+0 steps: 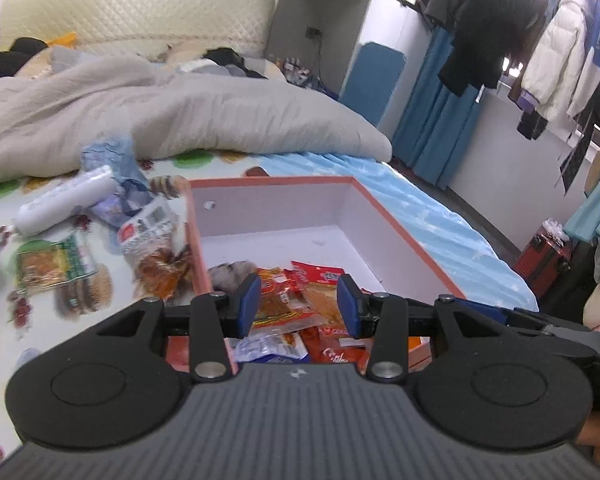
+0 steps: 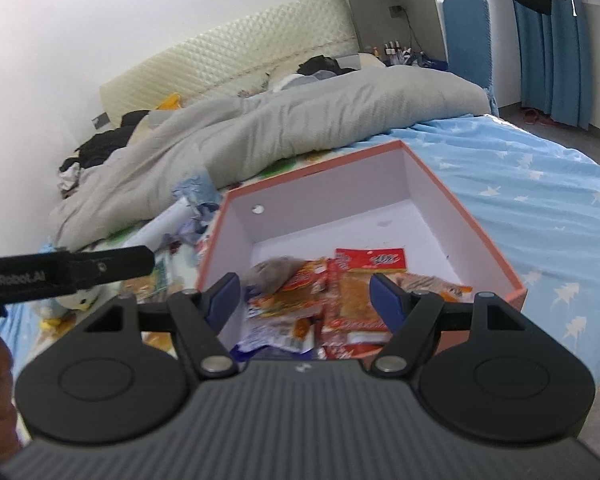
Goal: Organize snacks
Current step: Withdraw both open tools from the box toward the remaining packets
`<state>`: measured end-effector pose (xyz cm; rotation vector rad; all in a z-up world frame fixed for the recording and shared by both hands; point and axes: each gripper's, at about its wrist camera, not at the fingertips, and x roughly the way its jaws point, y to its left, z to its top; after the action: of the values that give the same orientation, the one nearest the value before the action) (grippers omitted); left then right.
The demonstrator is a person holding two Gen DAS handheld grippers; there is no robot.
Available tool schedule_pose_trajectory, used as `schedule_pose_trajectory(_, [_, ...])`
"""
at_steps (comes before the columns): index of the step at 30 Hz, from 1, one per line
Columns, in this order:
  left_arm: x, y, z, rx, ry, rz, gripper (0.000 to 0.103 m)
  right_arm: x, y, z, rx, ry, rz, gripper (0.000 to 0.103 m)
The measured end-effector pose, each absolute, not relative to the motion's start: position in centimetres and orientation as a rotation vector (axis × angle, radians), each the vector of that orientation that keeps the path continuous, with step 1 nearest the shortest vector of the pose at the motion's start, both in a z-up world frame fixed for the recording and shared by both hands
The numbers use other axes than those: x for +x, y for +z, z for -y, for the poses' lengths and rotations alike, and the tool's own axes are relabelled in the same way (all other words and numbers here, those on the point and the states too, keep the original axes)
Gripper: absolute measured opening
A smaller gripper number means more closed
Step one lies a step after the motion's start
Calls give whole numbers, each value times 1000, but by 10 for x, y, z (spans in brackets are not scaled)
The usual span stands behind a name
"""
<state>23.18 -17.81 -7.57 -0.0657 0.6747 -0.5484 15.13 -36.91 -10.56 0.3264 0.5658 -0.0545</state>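
An open box [image 1: 400, 224] with an orange rim and white inside lies on the bed; it also shows in the right wrist view [image 2: 452, 216]. Several red and orange snack packets [image 1: 300, 300] [image 2: 340, 292] lie in its near part. Loose snacks lie left of the box on the patterned sheet: a white tube pack [image 1: 66, 200], a green-and-orange packet [image 1: 48, 266], a red-and-white packet [image 1: 148, 228]. My left gripper [image 1: 299, 306] is open and empty above the box's near end. My right gripper [image 2: 305, 300] is open and empty above the same packets.
A grey duvet [image 1: 180, 112] lies heaped behind the box. The left gripper's body [image 2: 68, 270] crosses the left of the right wrist view. The bed's edge with its blue star sheet [image 2: 540, 200] is to the right. Clothes [image 1: 540, 52] hang at the far right.
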Motion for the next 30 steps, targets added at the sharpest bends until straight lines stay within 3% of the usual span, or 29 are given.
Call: schedule_pose_trajectory(30, [55, -32, 31, -120, -356, -647, 48, 50, -65, 253, 231, 134, -554, 73])
